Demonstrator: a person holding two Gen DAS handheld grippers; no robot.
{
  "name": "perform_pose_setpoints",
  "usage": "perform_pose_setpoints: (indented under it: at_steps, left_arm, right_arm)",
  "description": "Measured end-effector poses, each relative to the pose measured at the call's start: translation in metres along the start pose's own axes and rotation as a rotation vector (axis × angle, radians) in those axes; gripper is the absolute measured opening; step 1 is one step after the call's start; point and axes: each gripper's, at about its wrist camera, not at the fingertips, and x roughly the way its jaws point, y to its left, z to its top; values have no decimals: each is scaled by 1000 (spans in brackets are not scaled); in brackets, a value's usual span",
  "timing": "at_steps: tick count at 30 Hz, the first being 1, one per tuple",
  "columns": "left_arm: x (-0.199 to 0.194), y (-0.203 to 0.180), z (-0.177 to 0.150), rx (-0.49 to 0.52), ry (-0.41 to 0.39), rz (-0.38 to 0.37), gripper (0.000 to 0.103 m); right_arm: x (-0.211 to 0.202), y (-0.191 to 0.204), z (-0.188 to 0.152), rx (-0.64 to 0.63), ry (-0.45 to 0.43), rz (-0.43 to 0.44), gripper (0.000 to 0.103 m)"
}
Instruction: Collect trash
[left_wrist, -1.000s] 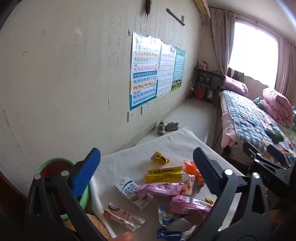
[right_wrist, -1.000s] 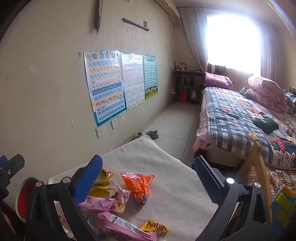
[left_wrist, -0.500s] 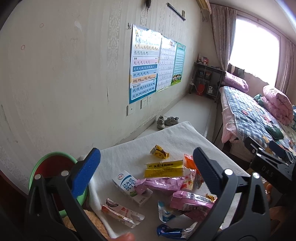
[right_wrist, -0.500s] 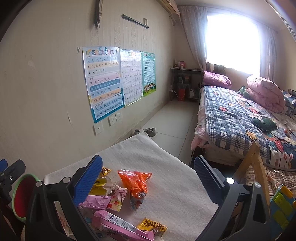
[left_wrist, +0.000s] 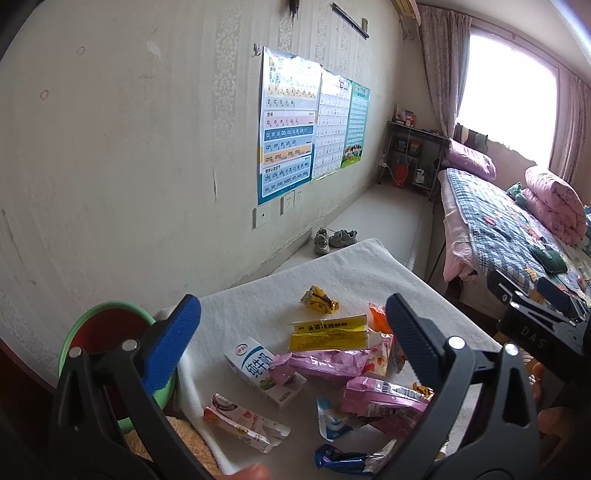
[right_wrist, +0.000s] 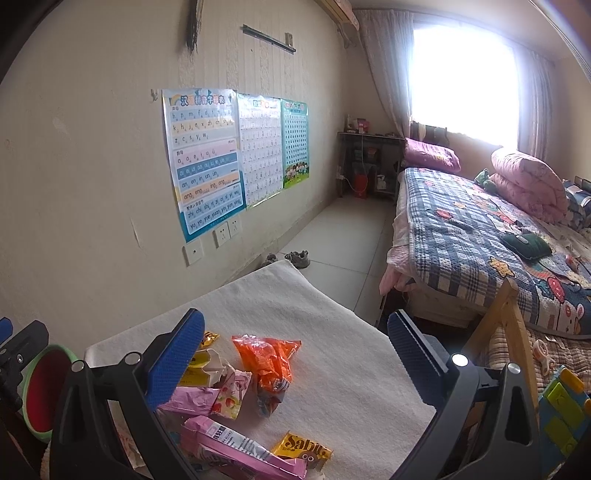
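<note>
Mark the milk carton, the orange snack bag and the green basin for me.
milk carton (left_wrist: 258, 369), left wrist view, printed top face.
orange snack bag (right_wrist: 271, 360), right wrist view, crumpled middle.
green basin (left_wrist: 110, 308), left wrist view, far rim.

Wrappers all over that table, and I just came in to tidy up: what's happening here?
A person holds a claw in each hand above a white-covered table strewn with snack trash: an orange bag, pink wrappers, a milk carton. The left claw and right claw are both open and empty. The green bin waits at the table's left edge. Nothing is picked up yet.
</note>
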Motion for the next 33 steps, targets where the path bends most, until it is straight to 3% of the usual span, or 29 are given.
perform_pose_setpoints:
  at_steps: [33]
  left_arm:
    - [8, 1, -4, 3, 33, 4, 98]
  right_arm:
    - [11, 1, -8, 5, 40, -5, 96]
